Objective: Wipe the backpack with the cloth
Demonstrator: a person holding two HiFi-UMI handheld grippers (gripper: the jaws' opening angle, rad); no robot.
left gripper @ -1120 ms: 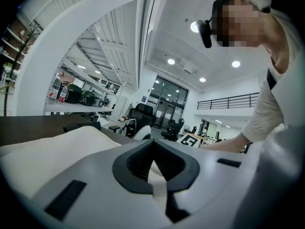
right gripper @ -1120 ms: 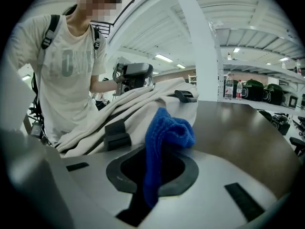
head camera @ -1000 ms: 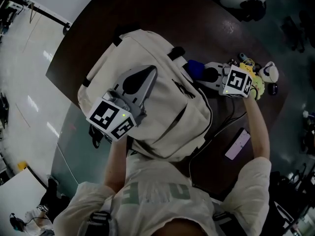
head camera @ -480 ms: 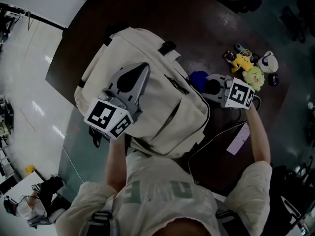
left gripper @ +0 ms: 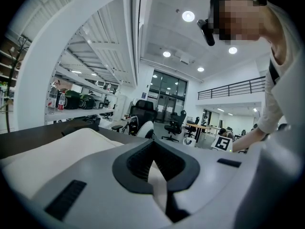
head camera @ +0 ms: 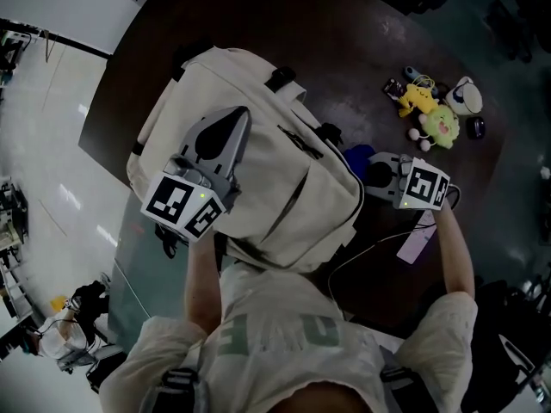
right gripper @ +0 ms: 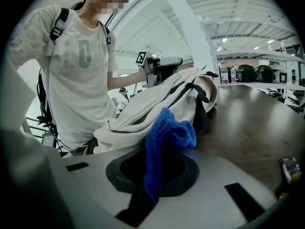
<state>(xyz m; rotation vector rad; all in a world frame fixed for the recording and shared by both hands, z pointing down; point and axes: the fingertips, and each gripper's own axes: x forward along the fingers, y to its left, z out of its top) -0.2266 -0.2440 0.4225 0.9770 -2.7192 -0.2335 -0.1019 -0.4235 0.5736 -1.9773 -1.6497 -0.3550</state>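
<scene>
— Where is the bag?
— One cream fabric backpack (head camera: 258, 93) fills the centre left, on a dark brown table (head camera: 370, 50). Its long axis runs from upper left to lower centre. The left gripper (head camera: 238, 114) rests on top, jaws closed on a cream fold.
— And the cloth?
— One blue knitted cloth (head camera: 355, 156) is pinched in the right gripper (head camera: 376, 173), just right of the backpack's side.

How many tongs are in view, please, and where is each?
2. The left tongs lie on the backpack, pinching its fabric; the right tongs, shut on the blue cloth, sit beside the backpack's right side. None hidden.
</scene>
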